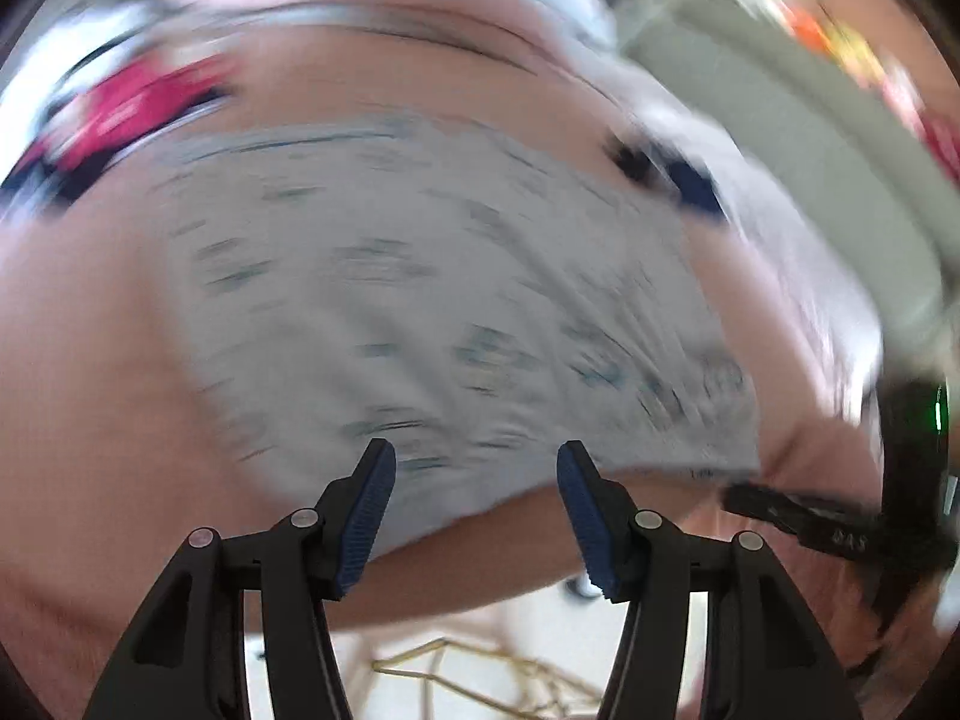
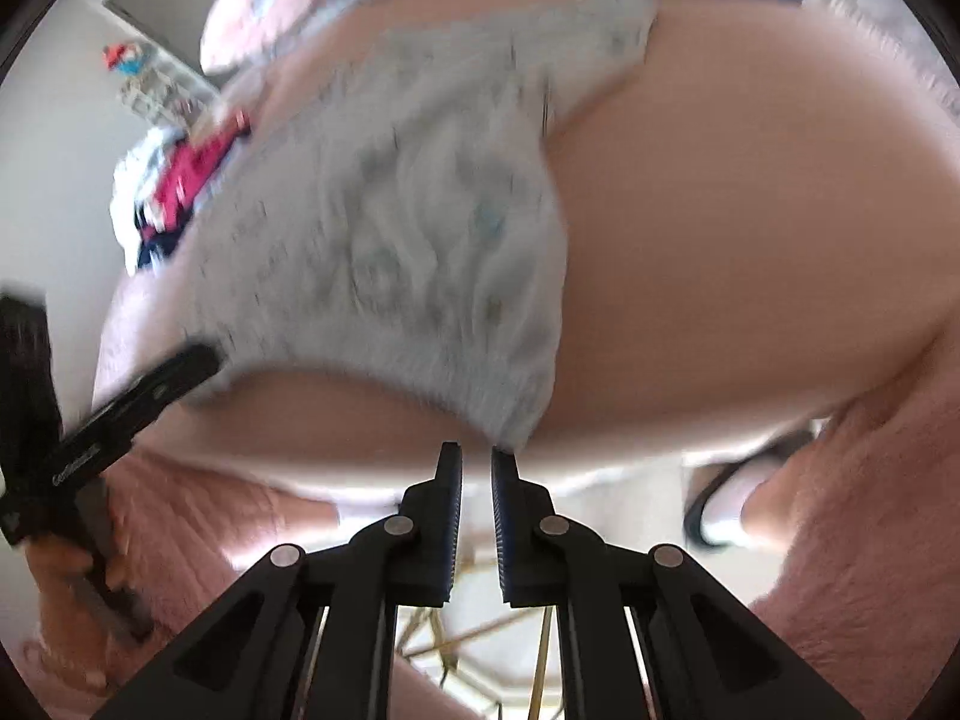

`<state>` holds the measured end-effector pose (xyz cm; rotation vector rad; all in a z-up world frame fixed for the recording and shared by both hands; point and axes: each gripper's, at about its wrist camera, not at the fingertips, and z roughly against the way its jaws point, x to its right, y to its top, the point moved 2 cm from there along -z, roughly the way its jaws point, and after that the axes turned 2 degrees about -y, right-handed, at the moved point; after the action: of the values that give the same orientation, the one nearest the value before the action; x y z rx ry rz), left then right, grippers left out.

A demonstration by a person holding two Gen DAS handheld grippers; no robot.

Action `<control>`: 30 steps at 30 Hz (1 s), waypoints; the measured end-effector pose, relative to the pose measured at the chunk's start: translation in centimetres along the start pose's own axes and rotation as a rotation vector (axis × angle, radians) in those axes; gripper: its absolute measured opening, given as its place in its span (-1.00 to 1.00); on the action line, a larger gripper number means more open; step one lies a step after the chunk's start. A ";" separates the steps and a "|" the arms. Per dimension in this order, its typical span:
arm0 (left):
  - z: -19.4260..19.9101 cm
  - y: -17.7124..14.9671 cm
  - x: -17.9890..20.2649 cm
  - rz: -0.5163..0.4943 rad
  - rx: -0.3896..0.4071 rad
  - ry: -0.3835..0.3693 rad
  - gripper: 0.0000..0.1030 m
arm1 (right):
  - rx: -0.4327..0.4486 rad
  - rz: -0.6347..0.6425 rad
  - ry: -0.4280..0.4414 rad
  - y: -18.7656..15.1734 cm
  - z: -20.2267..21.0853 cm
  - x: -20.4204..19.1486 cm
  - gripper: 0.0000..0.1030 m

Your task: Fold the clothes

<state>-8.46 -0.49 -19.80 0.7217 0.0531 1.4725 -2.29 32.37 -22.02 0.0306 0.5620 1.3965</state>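
1. Left wrist view: the left claw (image 1: 477,501) is seen released, jaws standing apart with nothing between the pads. It hangs over the near hem of the light grey patterned cloth garment (image 1: 432,300).
2. The garment is spread flat on the pink padded surface (image 1: 90,360) (bed or desk cannot be told), directly ahead of the claw. Its near hem runs across the view, left to right.
3. The garment's right near corner is covered by the right claw (image 1: 780,507), seen at the right edge. White markings are seen on its black arm; too blurred to be read with confidence.
4. A red, white and navy pile of clothes (image 1: 126,114) is seen well apart, far left. Frame is heavily motion-blurred.
5. Right wrist view: the right claw (image 2: 477,459) is clenched to a narrow slit. The garment's near corner (image 2: 510,429) is just at the tips. Whether fabric is actually pinched cannot be told.
6. The left claw (image 2: 180,372) is seen at the opposite near corner, touching or just above the hem. White lettering on its arm is unreadable.
7. Judgement: the coming move turns on both claws gripping the near hem, so it can be carried away over the garment. The left one has yet to close.
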 end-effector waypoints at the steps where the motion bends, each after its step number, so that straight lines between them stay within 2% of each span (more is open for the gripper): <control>1: 0.7 -0.2 -1.7 0.089 0.015 0.014 0.04 | 0.018 -0.012 0.010 0.1 0.5 0.1 -0.82; 2: 1.2 -0.5 -3.3 0.172 0.023 0.026 0.04 | 0.051 -0.035 0.012 0.4 1.2 0.4 -0.81; 3: 1.3 -1.1 -4.7 0.234 0.018 0.034 0.04 | 0.078 -0.066 0.013 0.7 1.8 0.8 -0.71; 4: 1.2 -1.5 -5.6 0.274 0.009 0.033 0.04 | 0.101 -0.099 0.012 1.0 2.2 1.2 -0.49; 6: 0.9 -1.9 -6.6 0.319 -0.006 0.003 0.04 | 0.121 -0.154 0.020 1.4 2.1 2.1 -0.36; 7: 0.8 -1.9 -6.7 0.333 0.000 -0.005 0.04 | 0.116 -0.165 0.027 1.6 1.9 2.3 -0.35; 10: 0.2 -1.6 -6.0 0.314 -0.002 -0.066 0.02 | 0.111 -0.121 0.020 2.1 0.8 1.9 -0.35; 12: -0.4 -1.4 -5.4 0.313 -0.024 -0.129 -0.05 | 0.100 -0.103 0.007 2.1 0.2 1.6 -0.35; 13: -0.7 -1.1 -5.2 0.303 -0.034 -0.123 -0.14 | 0.099 -0.126 0.043 2.1 0.1 1.4 -0.35; 14: -1.1 -1.0 -5.0 0.281 -0.044 -0.094 -0.48 | 0.098 -0.148 0.078 2.2 0.0 1.2 -0.35; 15: -1.5 -0.8 -4.8 0.259 -0.055 -0.066 -0.74 | 0.101 -0.168 0.107 2.3 0.1 1.1 -0.35; 16: -1.7 -0.7 -4.7 0.246 -0.062 -0.049 -0.85 | 0.112 -0.178 0.117 2.3 0.3 1.1 -0.35; 19: -0.6 -0.3 -4.7 0.237 -0.049 -0.052 -0.86 | 0.098 -0.200 0.098 2.4 0.2 1.4 -0.35; 22: 0.8 -0.3 -4.4 0.185 -0.042 0.002 -0.86 | 0.120 -0.254 0.130 2.3 1.1 2.3 -0.35; 23: 0.5 -0.6 -4.6 0.184 -0.061 0.011 -0.86 | 0.125 -0.245 0.105 2.4 0.9 2.3 -0.35; 25: -1.0 -1.1 -5.6 0.211 -0.122 0.012 -0.80 | 0.075 -0.174 0.014 2.3 -0.6 2.0 -0.35; 27: -1.0 -0.8 -6.5 0.293 -0.129 -0.028 -0.80 | 0.026 -0.103 -0.076 2.3 -2.2 1.6 -0.42; 28: -0.9 -0.6 -6.8 0.324 -0.129 -0.038 -0.79 | -0.002 -0.068 -0.112 2.3 -2.6 1.3 -0.37; 30: 0.4 0.1 -6.6 0.306 -0.094 0.019 -0.77 | -0.062 -0.011 -0.142 2.6 -2.0 0.1 -0.37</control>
<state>-9.29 -6.71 -22.00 0.6592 -0.1159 1.7613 -5.49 32.32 -22.91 0.0758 0.4004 1.3885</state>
